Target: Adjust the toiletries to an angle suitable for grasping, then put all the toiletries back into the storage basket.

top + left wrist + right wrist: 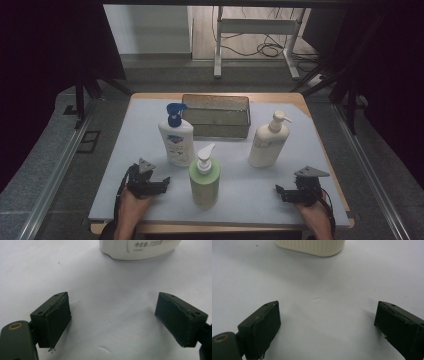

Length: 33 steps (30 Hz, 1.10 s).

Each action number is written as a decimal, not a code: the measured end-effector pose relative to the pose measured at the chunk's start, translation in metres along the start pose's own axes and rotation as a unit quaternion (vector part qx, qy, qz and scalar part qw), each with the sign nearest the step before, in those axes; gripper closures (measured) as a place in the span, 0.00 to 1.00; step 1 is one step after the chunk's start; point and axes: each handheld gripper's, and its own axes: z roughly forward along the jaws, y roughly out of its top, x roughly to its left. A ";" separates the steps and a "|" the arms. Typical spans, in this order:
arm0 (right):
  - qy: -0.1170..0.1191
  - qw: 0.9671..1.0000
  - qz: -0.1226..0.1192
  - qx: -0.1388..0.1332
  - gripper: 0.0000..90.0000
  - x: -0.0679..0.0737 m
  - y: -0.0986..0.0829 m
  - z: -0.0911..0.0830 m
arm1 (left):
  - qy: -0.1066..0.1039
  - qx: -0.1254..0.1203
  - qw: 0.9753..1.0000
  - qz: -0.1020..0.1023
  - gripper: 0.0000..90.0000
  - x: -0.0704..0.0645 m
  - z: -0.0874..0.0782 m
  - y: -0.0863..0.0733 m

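Both jaw pairs are gaping wide and holding nothing: the left gripper (159, 184) is resting near the white bottle (176, 136); the right gripper (283, 192) is facing the cream bottle (269, 140); these 2 tall pump bottles could be tipping if nudged high, toppling toward the green bottle (204, 179) or wire basket (216, 115).

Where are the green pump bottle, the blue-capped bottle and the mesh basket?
green pump bottle (204, 184): high view, middle of its body.
blue-capped bottle (177, 142): high view, on its white body.
mesh basket (216, 131): high view, on its near wall.
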 end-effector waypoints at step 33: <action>0.001 1.000 0.000 0.002 0.07 0.000 0.001 0.000 | 0.000 0.001 1.000 -0.004 0.14 0.000 0.001 0.001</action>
